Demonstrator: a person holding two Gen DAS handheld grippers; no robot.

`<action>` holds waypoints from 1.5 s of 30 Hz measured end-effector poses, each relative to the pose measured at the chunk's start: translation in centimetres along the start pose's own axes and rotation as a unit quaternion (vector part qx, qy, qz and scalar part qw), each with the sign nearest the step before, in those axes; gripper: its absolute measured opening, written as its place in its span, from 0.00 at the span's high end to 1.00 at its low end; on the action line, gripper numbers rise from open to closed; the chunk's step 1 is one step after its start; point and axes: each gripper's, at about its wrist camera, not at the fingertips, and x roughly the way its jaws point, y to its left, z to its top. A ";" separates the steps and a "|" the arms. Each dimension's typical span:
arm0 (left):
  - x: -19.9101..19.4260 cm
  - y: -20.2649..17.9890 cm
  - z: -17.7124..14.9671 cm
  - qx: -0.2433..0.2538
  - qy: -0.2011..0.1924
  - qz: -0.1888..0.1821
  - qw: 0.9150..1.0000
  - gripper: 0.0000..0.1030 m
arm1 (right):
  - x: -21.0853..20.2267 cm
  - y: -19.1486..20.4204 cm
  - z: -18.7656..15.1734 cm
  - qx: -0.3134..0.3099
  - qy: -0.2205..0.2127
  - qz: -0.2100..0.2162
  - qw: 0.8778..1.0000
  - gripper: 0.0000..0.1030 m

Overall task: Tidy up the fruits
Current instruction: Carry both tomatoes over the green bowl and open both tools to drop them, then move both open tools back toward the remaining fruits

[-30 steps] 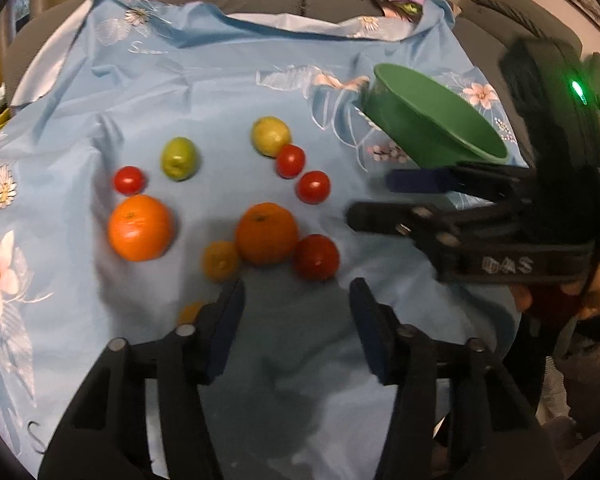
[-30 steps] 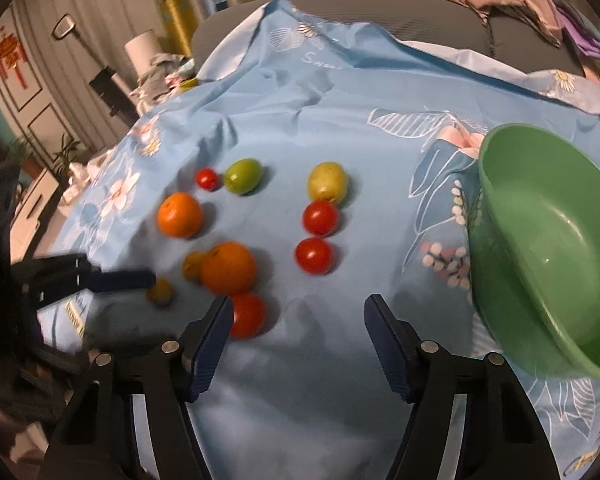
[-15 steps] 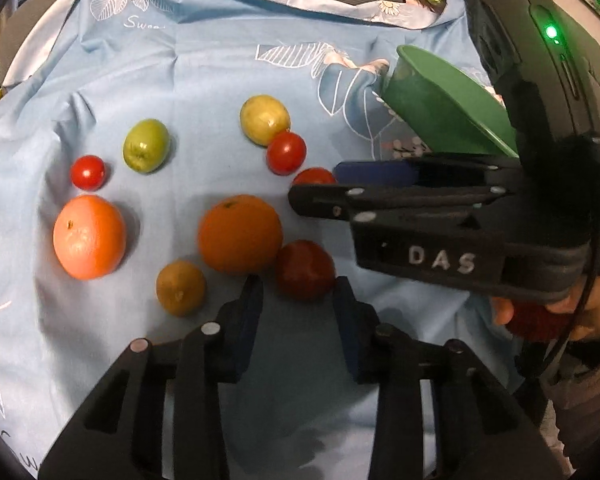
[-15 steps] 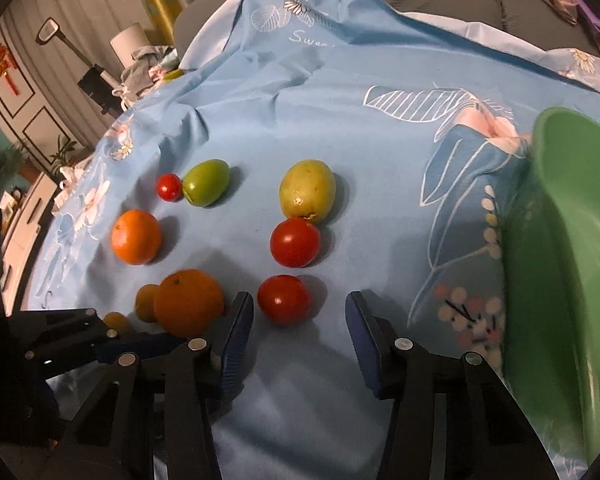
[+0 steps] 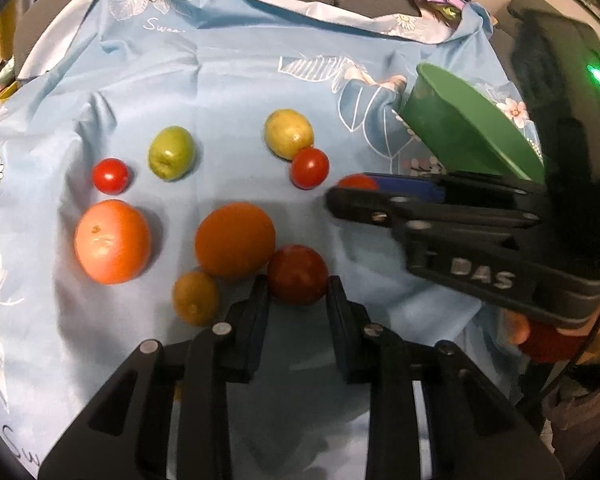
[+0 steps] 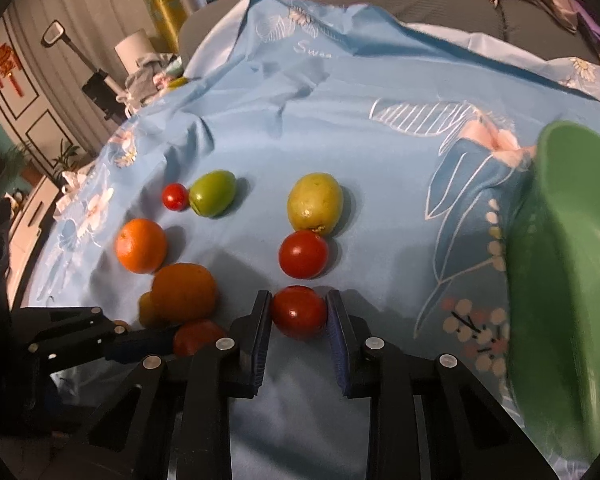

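The left gripper (image 5: 298, 300) hugs a round, dark red tomato (image 5: 298, 274) on the soft blue cloth (image 5: 228, 80); the right gripper (image 6: 299, 316) hugs a shiny red tomato (image 6: 299, 312); both have closed in from wide apart; the smooth green bowl (image 6: 572, 264) sits at the right edge.

A dark red tomato (image 5: 298, 274) sits between the left jaws, a big orange (image 5: 235, 239) touching it just left. A brighter red tomato (image 6: 299, 312) sits between the right jaws; beyond it lie another tomato (image 6: 303, 254) and a yellow-green fruit (image 6: 315, 202). The green bowl (image 6: 572, 272) stands tilted, right of them.
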 end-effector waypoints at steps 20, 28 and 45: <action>-1.6 -9.8 8.5 0.106 -0.082 -0.063 0.989 0.73 | -11.7 -7.7 -2.1 0.092 -0.131 -0.085 0.983 0.72; 1.1 -14.0 10.2 0.147 -0.058 -0.083 0.984 0.72 | -12.8 -11.0 -3.8 0.128 -0.125 -0.107 0.978 0.72; -1.6 -10.9 9.1 0.111 -0.066 -0.062 0.990 0.33 | -14.9 -11.6 -4.9 0.159 -0.128 -0.121 0.971 0.66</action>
